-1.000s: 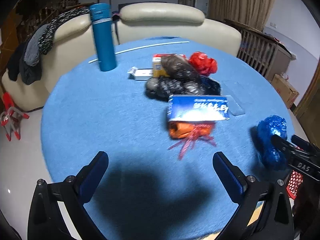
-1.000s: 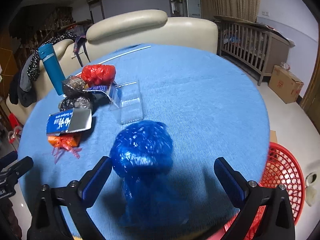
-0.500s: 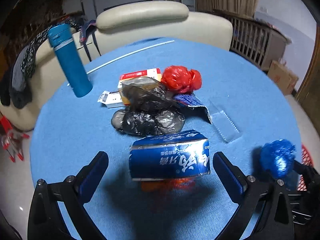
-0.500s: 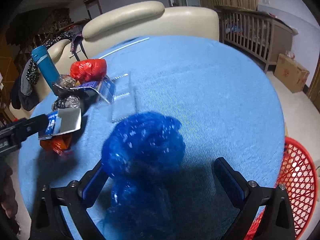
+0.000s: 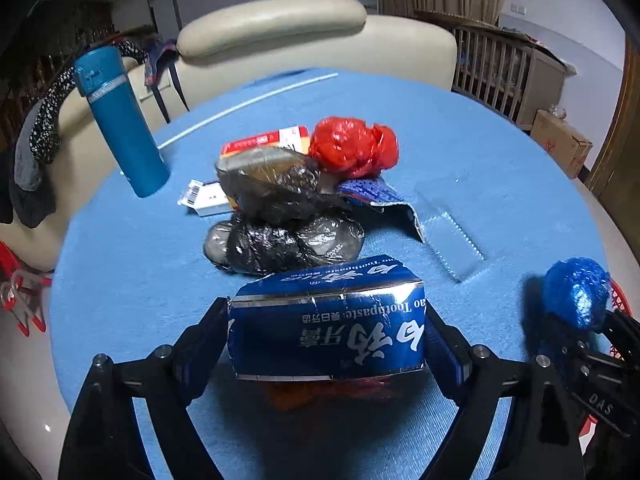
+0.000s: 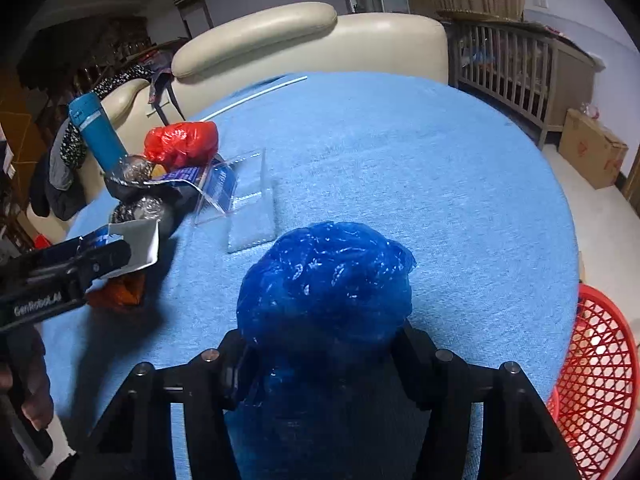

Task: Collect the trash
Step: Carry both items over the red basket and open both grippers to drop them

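My left gripper (image 5: 324, 344) is shut on a blue toothpaste box (image 5: 328, 324), which sits over an orange-red wrapper (image 5: 320, 394) on the blue table. My right gripper (image 6: 324, 356) is shut on a crumpled blue plastic bag (image 6: 326, 284), also seen in the left wrist view (image 5: 576, 296). Beyond the box lie black plastic bags (image 5: 280, 240), a red plastic bag (image 5: 352, 146), a red and yellow carton (image 5: 264, 142), a small white box (image 5: 204, 196) and a clear plastic tray (image 5: 452, 236). A red mesh basket (image 6: 600, 380) stands beside the table at the right.
A tall blue flask (image 5: 120, 124) stands upright at the table's far left. A white rod (image 5: 248, 104) lies near the far edge. A cream sofa (image 5: 312, 40) is behind the table, a cardboard box (image 6: 592, 148) on the floor at right.
Both grippers moved forward and closed: the left onto the toothpaste box, the right onto the blue bag. Both were wide open one second ago.
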A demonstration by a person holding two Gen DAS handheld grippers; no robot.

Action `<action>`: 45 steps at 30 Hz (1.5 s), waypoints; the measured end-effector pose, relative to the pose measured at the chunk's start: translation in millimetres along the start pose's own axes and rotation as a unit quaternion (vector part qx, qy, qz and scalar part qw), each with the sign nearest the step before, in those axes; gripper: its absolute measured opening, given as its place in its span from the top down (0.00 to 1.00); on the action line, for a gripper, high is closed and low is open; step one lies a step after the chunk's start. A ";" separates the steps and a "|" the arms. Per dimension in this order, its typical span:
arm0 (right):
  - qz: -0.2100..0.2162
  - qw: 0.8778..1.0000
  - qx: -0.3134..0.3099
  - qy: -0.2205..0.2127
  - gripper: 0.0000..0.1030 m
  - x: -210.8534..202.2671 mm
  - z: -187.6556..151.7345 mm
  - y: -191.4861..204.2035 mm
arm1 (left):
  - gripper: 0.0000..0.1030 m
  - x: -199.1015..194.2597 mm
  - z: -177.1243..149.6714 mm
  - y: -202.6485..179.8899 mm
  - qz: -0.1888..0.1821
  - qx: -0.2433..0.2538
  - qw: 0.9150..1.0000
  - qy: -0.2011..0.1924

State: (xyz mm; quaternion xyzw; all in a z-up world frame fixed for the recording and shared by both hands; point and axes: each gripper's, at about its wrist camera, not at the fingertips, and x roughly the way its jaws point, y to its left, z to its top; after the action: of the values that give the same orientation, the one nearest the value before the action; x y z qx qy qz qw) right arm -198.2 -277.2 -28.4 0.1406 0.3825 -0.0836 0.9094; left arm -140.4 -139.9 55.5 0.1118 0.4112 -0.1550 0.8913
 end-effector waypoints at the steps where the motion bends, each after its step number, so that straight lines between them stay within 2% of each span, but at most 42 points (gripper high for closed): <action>1: 0.002 1.000 0.002 -0.001 0.41 -1.5 0.6 -0.1 | 0.13 -4.7 -1.4 0.6 0.002 0.000 1.000 -0.005; 11: -0.010 0.998 0.005 -0.061 0.41 -52.9 3.5 6.3 | 0.13 -52.1 -7.0 3.0 -0.011 -0.013 0.998 -0.054; 23: -0.026 0.994 0.025 -0.102 0.41 -113.2 -26.8 -6.4 | 0.13 -105.6 -24.8 -15.2 -0.036 -0.002 0.995 -0.092; 35: -0.070 0.986 0.073 -0.133 0.41 -158.2 -49.5 -73.0 | 0.13 -139.5 -22.3 -62.9 -0.067 0.043 0.988 -0.129; 45: -0.111 0.979 0.141 -0.092 0.41 -146.0 -83.8 -150.8 | 0.13 -129.0 -28.3 -133.4 -0.110 0.109 0.982 -0.109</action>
State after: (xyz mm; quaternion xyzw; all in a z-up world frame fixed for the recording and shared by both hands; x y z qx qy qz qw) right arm -395.0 -386.6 -8.3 0.2159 0.2948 -0.2502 0.8966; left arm -288.4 -230.5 127.0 0.1442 0.3017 -0.3073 0.8909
